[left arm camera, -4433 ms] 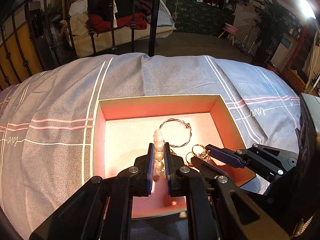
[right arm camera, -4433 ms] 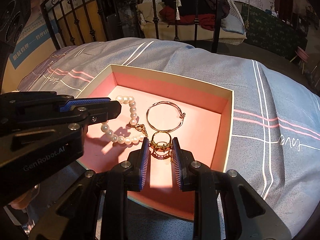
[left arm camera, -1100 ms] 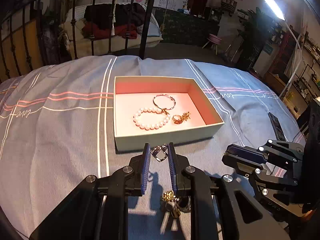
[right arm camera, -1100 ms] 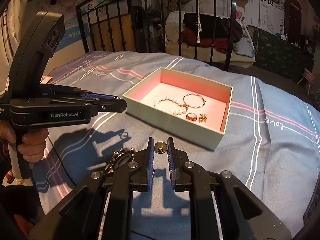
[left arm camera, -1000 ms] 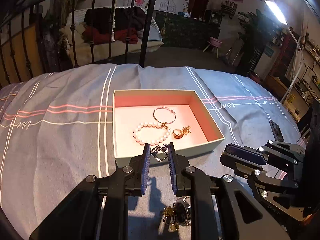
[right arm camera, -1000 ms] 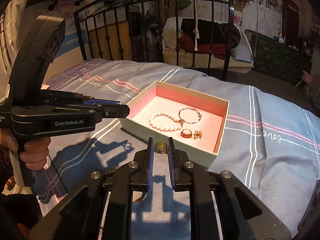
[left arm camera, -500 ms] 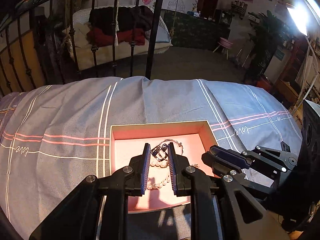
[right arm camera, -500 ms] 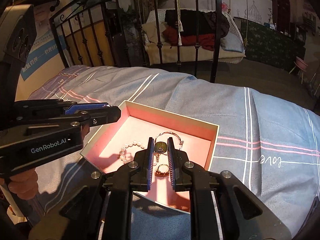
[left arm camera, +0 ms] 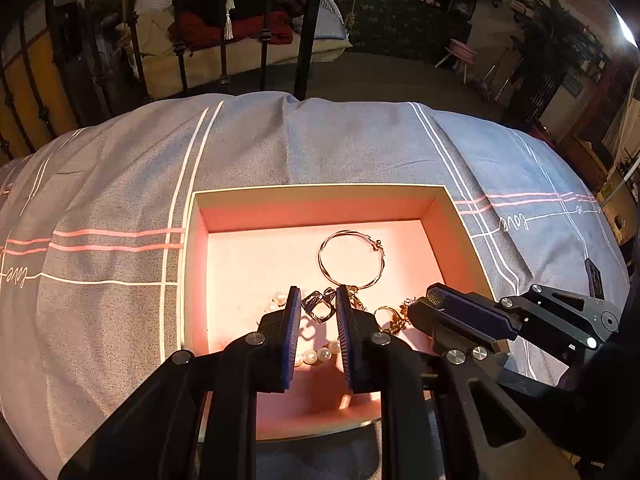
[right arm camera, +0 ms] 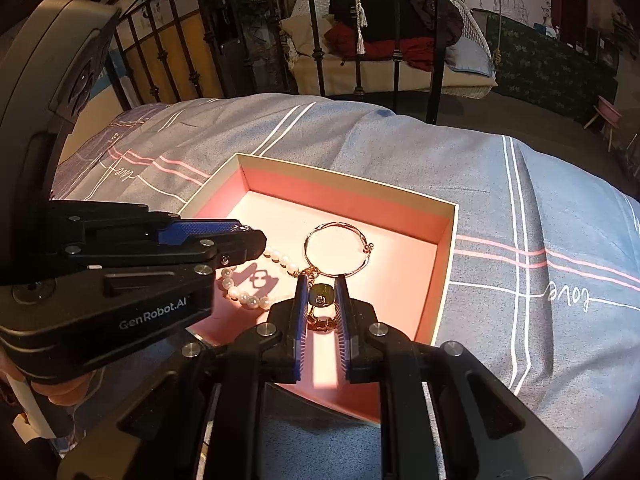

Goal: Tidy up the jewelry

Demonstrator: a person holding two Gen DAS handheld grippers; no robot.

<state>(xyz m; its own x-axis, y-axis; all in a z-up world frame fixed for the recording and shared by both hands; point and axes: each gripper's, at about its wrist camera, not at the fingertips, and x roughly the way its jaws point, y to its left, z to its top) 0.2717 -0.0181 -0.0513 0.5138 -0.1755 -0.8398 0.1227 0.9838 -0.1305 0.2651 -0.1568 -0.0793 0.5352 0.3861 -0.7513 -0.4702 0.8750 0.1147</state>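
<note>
An open box with a pink inside [left arm camera: 320,204] [right arm camera: 348,196] lies on the bed. In it lie a thin gold bangle [left arm camera: 351,258] [right arm camera: 336,249], a pearl bracelet [left arm camera: 316,356] [right arm camera: 248,300] and a gold ring [left arm camera: 386,314] [right arm camera: 320,322]. My left gripper [left arm camera: 318,308] is shut on a small silver earring [left arm camera: 320,307] and holds it over the pearls. My right gripper [right arm camera: 321,295] is shut on a small dark round jewel [right arm camera: 321,295] and holds it above the gold ring.
The bed has a grey-blue cover with white and pink stripes [left arm camera: 120,208] [right arm camera: 520,220]. A black iron bed rail [left arm camera: 304,28] [right arm camera: 436,40] stands behind it. Each gripper shows in the other's view: the right one [left arm camera: 512,320], the left one [right arm camera: 120,272].
Both grippers have moved forward and down over the box, each still holding its piece. The box now looks nearer and larger in both views.
</note>
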